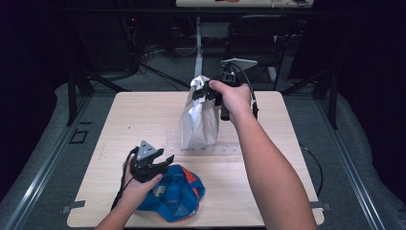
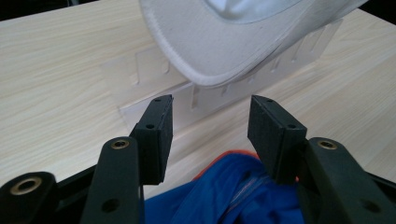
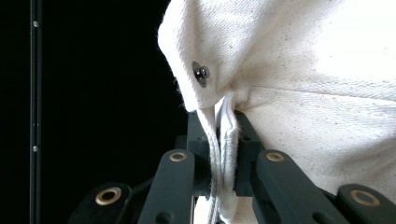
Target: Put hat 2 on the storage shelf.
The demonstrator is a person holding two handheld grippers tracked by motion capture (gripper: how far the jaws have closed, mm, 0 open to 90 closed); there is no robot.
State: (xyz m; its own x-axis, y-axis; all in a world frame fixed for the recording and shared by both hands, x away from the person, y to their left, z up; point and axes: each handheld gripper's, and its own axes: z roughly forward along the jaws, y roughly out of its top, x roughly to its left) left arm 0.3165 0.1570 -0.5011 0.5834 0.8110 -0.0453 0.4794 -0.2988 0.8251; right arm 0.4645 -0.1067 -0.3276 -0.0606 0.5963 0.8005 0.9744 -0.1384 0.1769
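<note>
Pale wood-grain laminate covers the counter [image 1: 119, 120], which takes up the middle of the high view, with dark floor, cables and a black chair [image 1: 258, 33] behind it at the top of the frame.

Next in size is the white cap [image 1: 198, 120], hanging just above the centre of the high view with its brim pointing down toward the counter. It is cream twill with a small metal rivet, seen close in the right gripper view [image 3: 303, 93]. Under it lies a clear plastic rack [image 2: 154, 70] with slots, flat on the counter; the cap's brim [image 2: 210, 51] hovers over that rack in the upper middle of the left gripper view.

A blue cap [image 1: 174, 194] with orange trim lies at the lower centre of the high view, near the counter's front edge, and shows at the bottom of the left gripper view [image 2: 224, 191].

The right claw [image 1: 209, 91], just above centre in the high view, is clamped together on a fold of the white cap's fabric and holds the cap up [image 3: 222, 140].

The left claw [image 1: 155, 163], at lower left of centre, stands apart with nothing between its jaws, just above the blue cap's near edge [image 2: 210, 130].
</note>
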